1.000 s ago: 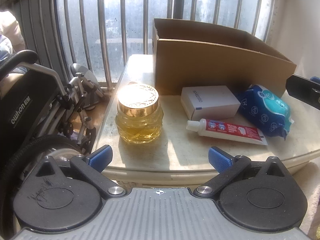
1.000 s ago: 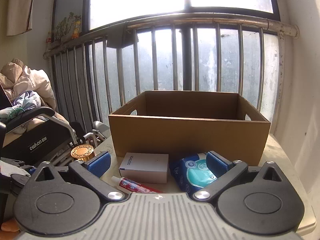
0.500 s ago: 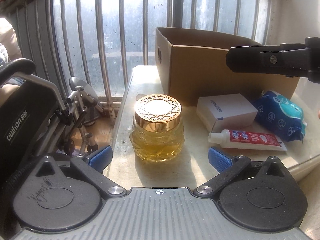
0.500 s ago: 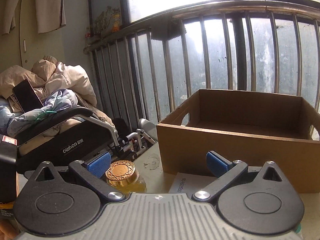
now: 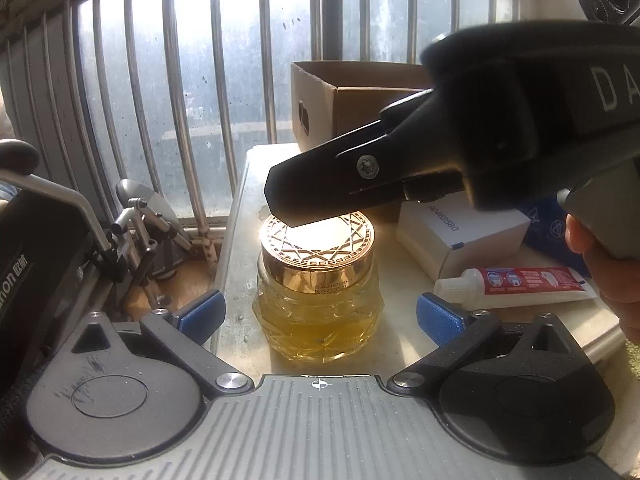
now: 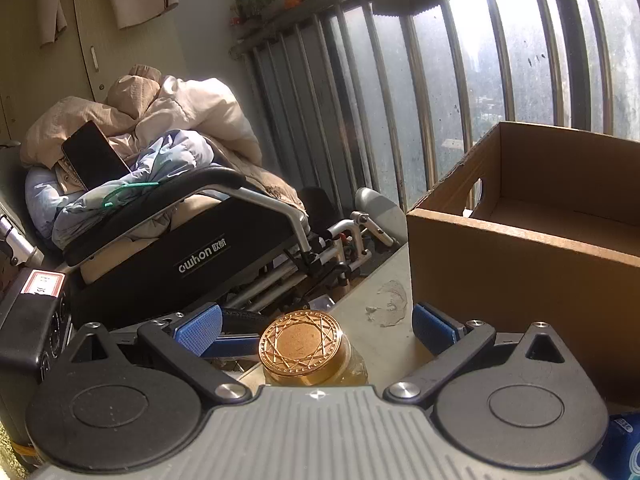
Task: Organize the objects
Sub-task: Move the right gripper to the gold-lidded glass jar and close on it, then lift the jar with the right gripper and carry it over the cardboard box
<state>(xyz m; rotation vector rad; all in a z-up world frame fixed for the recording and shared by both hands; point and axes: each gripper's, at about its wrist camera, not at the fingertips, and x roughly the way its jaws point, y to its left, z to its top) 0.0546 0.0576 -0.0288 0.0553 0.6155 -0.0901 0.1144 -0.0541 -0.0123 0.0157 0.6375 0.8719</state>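
the left wrist view sits low at the surface [image 5: 236,264] edge, facing the barred window, with the jar [image 5: 318,280] close at 12 o'clock and the cardboard box [image 5: 352,100] beyond at 1 o'clock. the right wrist view looks from higher, above the jar [image 6: 308,350], toward the wheelchair [image 6: 192,256] at 10 o'clock. both share the jar, box [image 6: 520,264] and window bars.

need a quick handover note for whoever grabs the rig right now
Left claw: open, level with the jar, not gripping.
Right claw: open, above the jar's gold lid.
Jar, white box and toothpaste sit on the table; wipes too.
Cardboard box: nothing seen inside.
Done: nothing packed.
Left: all items, likely jar first.
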